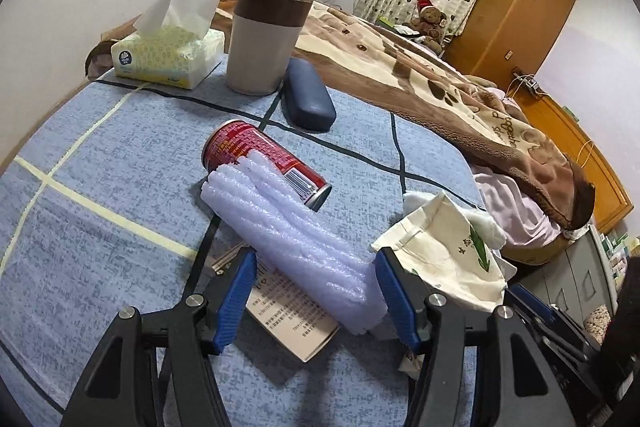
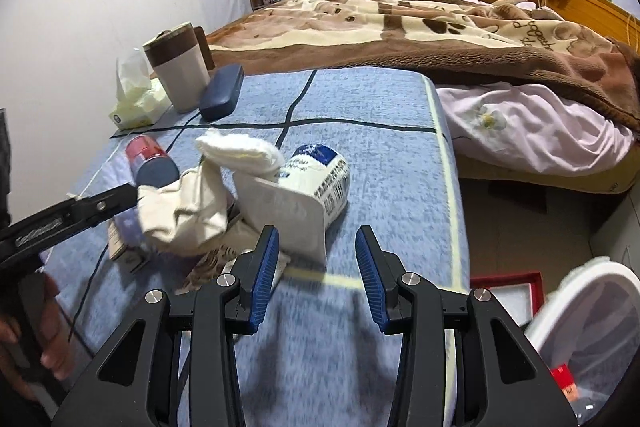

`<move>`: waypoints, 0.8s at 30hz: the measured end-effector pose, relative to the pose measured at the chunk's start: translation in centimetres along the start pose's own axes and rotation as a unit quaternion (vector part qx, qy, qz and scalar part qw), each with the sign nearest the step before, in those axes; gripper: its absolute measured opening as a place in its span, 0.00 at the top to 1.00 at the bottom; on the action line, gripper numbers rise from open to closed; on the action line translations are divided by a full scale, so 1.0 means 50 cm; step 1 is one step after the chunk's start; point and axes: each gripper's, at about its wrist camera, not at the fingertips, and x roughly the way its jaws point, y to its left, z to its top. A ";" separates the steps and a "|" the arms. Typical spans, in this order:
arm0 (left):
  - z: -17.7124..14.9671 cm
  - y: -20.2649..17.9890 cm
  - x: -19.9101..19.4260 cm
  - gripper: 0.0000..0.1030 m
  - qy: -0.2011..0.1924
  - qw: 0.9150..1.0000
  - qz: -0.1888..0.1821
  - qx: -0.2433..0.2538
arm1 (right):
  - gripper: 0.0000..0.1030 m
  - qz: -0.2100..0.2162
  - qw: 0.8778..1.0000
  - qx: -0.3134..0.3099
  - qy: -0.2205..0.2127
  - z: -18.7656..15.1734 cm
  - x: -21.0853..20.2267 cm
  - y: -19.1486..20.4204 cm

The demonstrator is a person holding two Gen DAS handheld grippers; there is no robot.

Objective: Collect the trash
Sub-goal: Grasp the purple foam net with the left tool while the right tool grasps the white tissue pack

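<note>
— The table cover (image 1: 100, 163) reads as woven blue cloth, matt and slightly rough. On it, a glossy metal can (image 1: 266, 157) beside a ribbed, translucent foam-plastic sheet (image 1: 296, 243).

— And the gripper fingers (image 2: 264, 275)? Blue ridged plastic pads on matt black arms — with shiny metal bolts. The blanket (image 2: 420, 27) looks plush.

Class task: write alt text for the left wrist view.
Blue-padded left gripper straddles a white foam wrap roll on a blue checked tablecloth, jaws apart. A red drink can lies behind it, a cream cloth bag to the right.
</note>
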 end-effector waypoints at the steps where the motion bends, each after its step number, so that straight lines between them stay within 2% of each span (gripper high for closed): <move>1: 0.000 0.000 0.001 0.51 0.001 1.000 0.000 0.001 | 0.65 -0.001 1.000 -0.001 0.000 0.002 0.005 0.001; 2: 0.000 0.000 0.001 0.52 0.001 1.000 -0.001 0.004 | 0.70 -0.002 1.000 -0.004 0.002 0.004 0.009 0.003; 4: 0.002 0.000 0.002 0.61 0.003 1.000 -0.003 0.008 | 0.83 -0.006 1.000 -0.005 0.000 0.006 0.009 0.003; 5: 0.001 -0.001 0.002 0.64 0.004 1.000 -0.003 0.011 | 0.85 -0.007 1.000 -0.006 -0.002 0.005 0.006 0.003; 6: 0.001 -0.002 0.002 0.74 0.004 1.000 0.000 0.014 | 0.91 -0.009 1.000 -0.007 -0.004 0.004 0.003 0.003; 7: 0.000 -0.004 0.004 0.80 0.006 1.000 0.005 0.018 | 0.93 -0.011 1.000 -0.006 -0.006 0.002 -0.001 0.001; 15: -0.006 -0.004 -0.004 0.87 0.003 1.000 0.005 0.029 | 0.95 -0.011 1.000 0.012 -0.027 -0.002 -0.038 -0.015; 21: -0.012 -0.002 -0.025 0.88 -0.002 0.999 -0.005 0.035 | 0.95 0.007 1.000 0.003 -0.023 0.004 -0.033 -0.010; 23: -0.015 0.000 -0.031 0.88 -0.003 0.999 -0.006 0.035 | 0.87 -0.002 1.000 -0.001 -0.024 0.009 -0.027 -0.010; 24: -0.016 0.002 -0.034 0.88 -0.003 0.999 -0.008 0.035 | 0.69 -0.001 1.000 -0.003 -0.021 0.011 -0.022 -0.010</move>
